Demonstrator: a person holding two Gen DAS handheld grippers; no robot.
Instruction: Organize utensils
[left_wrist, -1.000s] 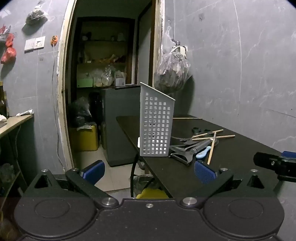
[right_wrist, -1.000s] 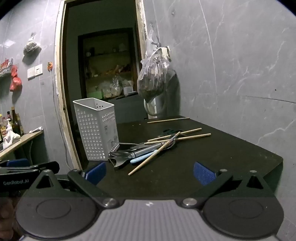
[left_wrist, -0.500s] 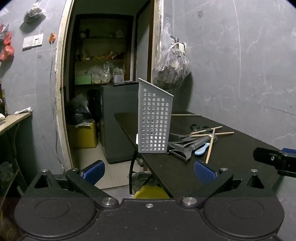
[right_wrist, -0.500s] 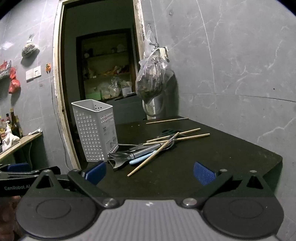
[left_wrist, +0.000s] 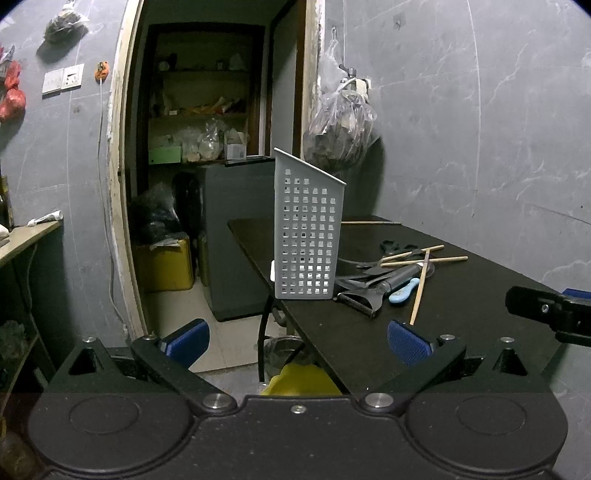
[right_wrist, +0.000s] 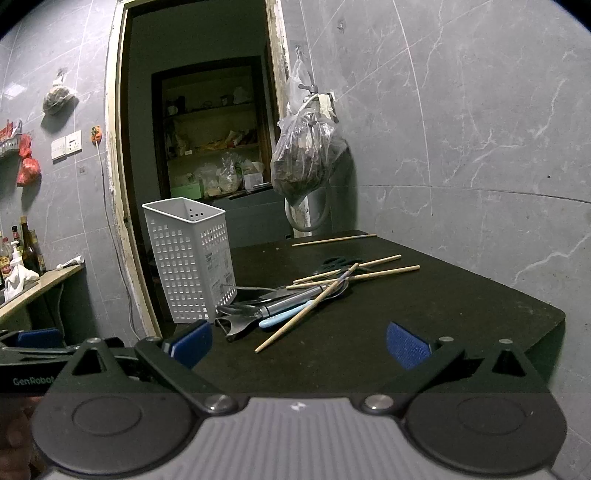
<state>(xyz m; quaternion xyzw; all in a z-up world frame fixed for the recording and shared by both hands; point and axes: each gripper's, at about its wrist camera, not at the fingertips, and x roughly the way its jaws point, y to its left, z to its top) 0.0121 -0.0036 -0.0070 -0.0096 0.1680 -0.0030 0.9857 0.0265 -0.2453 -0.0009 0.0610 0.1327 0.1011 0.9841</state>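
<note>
Our left tongs (left_wrist: 297, 341) hang with the blue pads (left_wrist: 408, 341) spread wide and nothing between them, and our right tongs (right_wrist: 299, 341) are spread just as wide and equally empty. Both hover short of the near edge of the dark table (right_wrist: 461, 317).

In the right wrist view, the white perforated basket (right_wrist: 190, 260) stands upright at about ten o'clock, on the table's left corner. Just beside its base, towards twelve o'clock, lies the heap of utensils (right_wrist: 280, 301): a metal peeler (right_wrist: 236, 325) nearest us, a light blue handle (right_wrist: 284, 318) against it, and several wooden chopsticks (right_wrist: 306, 312) crossing over the pile. A pair of dark scissors (right_wrist: 338, 263) rests behind the heap, and one single chopstick (right_wrist: 334, 239) lies well apart near the far edge.

In the left wrist view, the basket (left_wrist: 308, 236) sits at twelve o'clock and the utensils (left_wrist: 391, 275) at one o'clock, touching its right side. A plastic bag (right_wrist: 304, 155) hangs on the wall behind the table.
</note>
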